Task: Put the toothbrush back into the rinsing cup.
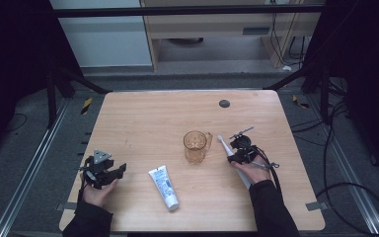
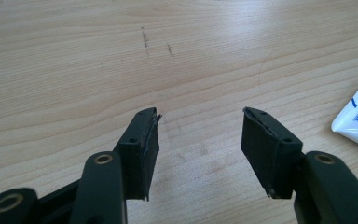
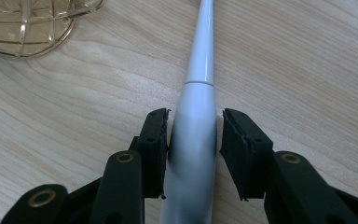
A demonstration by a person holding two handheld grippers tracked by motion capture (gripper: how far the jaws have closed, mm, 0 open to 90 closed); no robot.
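A: Wooden table (image 1: pixel 143 118) first, then what's on it?
B: Amber glass mug (image 1: pixel 196 146), just left of the right gripper (image 1: pixel 237 146), up by the brush tip.
A: Toothpaste tube (image 1: pixel 164 187)?
B: Lying flat btwn the two hands, off to the right of the left gripper (image 2: pixel 199 121).
A: White toothbrush (image 3: pixel 193 121)?
B: Handle sits btwn the right gripper's jaws. Left pad touches it, right pad shows a slim gap, so not pinched.
A: Left gripper?
B: Jaws spread wide, bare wood btwn them.
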